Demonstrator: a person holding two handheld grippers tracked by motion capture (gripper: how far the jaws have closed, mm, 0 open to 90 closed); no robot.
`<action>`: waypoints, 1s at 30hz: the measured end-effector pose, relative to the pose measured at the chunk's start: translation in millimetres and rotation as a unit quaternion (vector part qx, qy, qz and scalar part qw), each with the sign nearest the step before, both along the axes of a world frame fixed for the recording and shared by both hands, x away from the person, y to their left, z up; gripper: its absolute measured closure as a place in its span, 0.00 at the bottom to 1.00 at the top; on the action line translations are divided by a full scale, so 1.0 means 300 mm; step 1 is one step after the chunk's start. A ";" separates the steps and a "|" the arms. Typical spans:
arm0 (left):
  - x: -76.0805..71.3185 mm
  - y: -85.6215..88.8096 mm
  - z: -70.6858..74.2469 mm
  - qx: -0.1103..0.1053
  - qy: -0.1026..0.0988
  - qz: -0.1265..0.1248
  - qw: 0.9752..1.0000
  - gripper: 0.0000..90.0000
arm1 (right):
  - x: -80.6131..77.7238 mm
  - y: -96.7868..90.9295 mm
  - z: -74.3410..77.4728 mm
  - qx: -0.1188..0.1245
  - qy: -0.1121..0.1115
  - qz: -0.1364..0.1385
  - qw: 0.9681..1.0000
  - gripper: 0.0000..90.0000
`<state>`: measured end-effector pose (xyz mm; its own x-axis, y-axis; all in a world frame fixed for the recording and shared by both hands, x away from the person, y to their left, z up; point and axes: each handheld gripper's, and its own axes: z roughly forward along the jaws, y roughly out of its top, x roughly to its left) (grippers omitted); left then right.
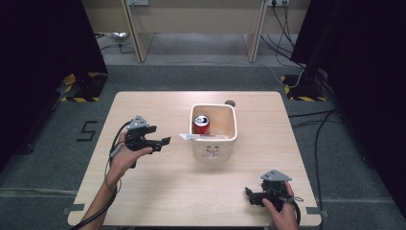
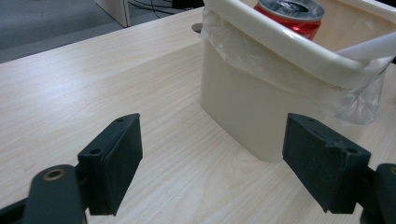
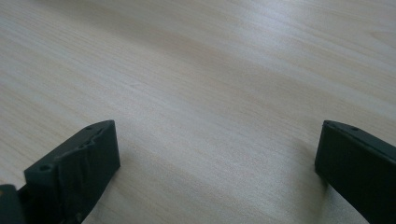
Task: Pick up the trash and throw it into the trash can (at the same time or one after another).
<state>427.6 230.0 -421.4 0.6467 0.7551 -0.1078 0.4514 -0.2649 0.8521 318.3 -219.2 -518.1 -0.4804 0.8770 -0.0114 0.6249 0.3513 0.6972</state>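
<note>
Pale matt wood-grain table (image 1: 158,187); glossy cream plastic bin (image 2: 243,107) with thin clear film liner (image 2: 359,100); shiny metal can (image 2: 292,14)

Floor mark: a black "5" (image 1: 88,131) on the grey carpet left of my light wooden table (image 1: 158,191), level with my left hand.
Red drink can (image 1: 201,124): standing in the cream plastic bin (image 1: 232,139); I can read no brand on it.
Cream bin's near wall: a small dark print (image 1: 212,152), too blurred for me to read.
</note>
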 end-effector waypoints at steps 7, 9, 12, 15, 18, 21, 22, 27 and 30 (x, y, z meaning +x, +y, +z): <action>-0.013 0.001 -0.030 0.004 0.000 0.002 1.000 0.22 | 0.000 0.000 0.000 0.000 0.000 0.000 1.000 0.00; -0.017 0.001 -0.039 0.006 0.000 0.002 1.000 0.22 | 0.000 0.000 0.000 0.000 0.000 0.000 1.000 0.00; -0.024 0.002 -0.054 0.007 0.001 0.003 1.000 0.22 | 0.000 0.000 0.000 0.000 0.000 0.000 1.000 0.00; -0.031 0.003 -0.073 0.007 0.003 0.000 1.000 0.22 | 0.000 0.000 0.000 0.000 0.000 0.001 1.000 0.00; -0.038 0.005 -0.095 0.010 0.007 -0.001 1.000 0.22 | 0.000 0.000 0.000 0.000 0.000 0.000 1.000 0.00; -0.044 0.008 -0.114 0.009 0.011 -0.001 1.000 0.22 | 0.000 0.000 0.000 -0.001 -0.001 0.001 1.000 0.00; -0.046 0.009 -0.120 0.009 0.013 -0.001 1.000 0.22 | 0.000 0.000 0.000 -0.001 -0.001 0.001 1.000 0.00; -0.057 0.014 -0.144 0.013 0.011 0.000 1.000 0.22 | 0.000 0.000 0.000 -0.001 -0.001 0.001 1.000 0.00; -0.065 0.015 -0.160 0.015 0.014 -0.003 1.000 0.22 | 0.000 0.000 0.000 -0.001 -0.001 0.001 1.000 0.00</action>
<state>408.2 234.4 -469.3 0.6484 0.7542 -0.1036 0.4736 -0.2931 0.8306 318.4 -219.3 -518.2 -0.4815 0.8763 -0.0137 0.6228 0.3532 0.6981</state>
